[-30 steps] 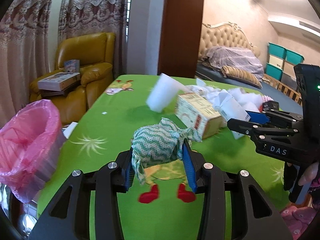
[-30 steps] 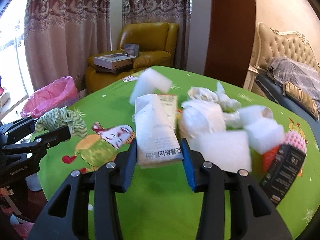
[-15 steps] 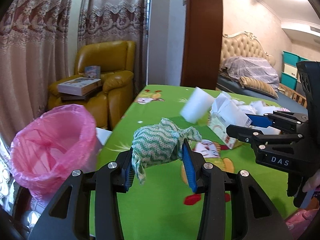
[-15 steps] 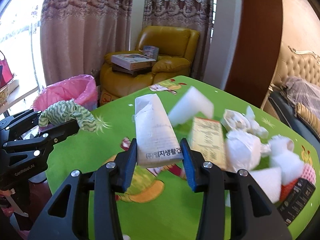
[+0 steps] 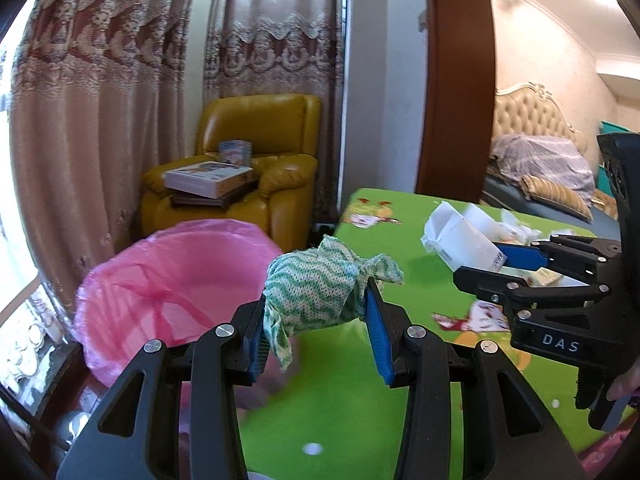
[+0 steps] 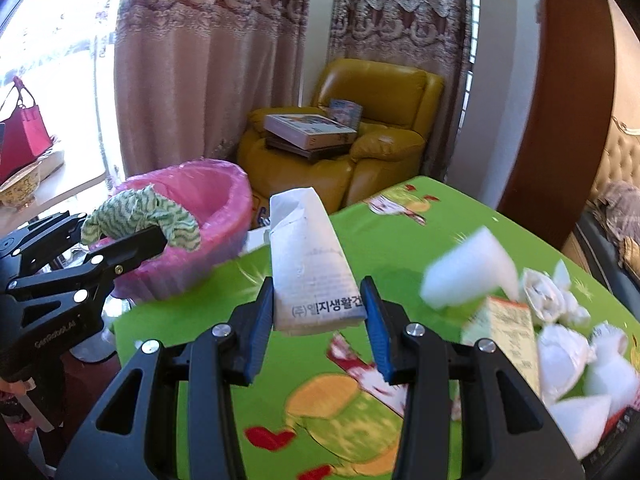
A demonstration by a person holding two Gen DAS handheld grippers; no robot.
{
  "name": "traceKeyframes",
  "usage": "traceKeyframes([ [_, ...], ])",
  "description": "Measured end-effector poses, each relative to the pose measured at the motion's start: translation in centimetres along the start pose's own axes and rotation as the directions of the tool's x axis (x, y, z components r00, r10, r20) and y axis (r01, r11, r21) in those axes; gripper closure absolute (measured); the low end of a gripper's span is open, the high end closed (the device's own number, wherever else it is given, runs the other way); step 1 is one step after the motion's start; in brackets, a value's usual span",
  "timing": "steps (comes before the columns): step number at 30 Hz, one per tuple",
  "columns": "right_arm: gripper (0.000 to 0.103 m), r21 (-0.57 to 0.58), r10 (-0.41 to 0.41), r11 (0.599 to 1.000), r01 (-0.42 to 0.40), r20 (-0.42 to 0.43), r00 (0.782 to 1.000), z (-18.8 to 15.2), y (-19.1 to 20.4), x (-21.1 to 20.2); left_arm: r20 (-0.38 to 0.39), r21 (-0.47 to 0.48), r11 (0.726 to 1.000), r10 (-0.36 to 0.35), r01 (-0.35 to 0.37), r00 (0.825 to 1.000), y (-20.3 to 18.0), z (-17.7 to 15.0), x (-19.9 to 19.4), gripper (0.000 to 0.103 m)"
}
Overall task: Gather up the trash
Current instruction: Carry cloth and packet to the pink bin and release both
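In hand: your left gripper [image 5: 316,312] clamped on a green wavy rag [image 5: 316,284] near the pink-lined bin [image 5: 168,280], your right gripper [image 6: 318,320] clamped on a white printed carton [image 6: 310,264] above the green table [image 6: 440,216]; neither yet binned, more litter [image 6: 560,320] remaining there.

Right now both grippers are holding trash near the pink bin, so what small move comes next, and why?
Probably carry the left gripper a little further over the pink bin before opening. Its jaws clamp the green rag, which in the right wrist view hangs at the bin's near rim, not clearly above the opening.
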State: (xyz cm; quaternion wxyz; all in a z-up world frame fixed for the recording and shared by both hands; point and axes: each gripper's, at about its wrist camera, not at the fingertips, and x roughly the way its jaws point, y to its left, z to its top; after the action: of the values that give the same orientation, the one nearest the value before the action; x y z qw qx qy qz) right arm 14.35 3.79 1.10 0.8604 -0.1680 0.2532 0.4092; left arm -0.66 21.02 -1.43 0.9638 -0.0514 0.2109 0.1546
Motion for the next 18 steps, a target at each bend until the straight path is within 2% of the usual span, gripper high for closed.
traceKeyframes([
  [6, 0.061, -0.039, 0.059, 0.998, -0.058, 0.018, 0.998, 2.4, 2.6, 0.9, 0.012, -0.024, 0.997, 0.072, -0.072, 0.997, 3.1, 0.8, -0.3, 0.063],
  [18, 0.061, -0.107, 0.134, 0.985, -0.134, -0.002, 0.991, 6.6, 7.7, 4.9, -0.051, -0.085, 0.981, 0.171, -0.175, 0.984, 9.8, 1.4, 1.7, 0.063],
])
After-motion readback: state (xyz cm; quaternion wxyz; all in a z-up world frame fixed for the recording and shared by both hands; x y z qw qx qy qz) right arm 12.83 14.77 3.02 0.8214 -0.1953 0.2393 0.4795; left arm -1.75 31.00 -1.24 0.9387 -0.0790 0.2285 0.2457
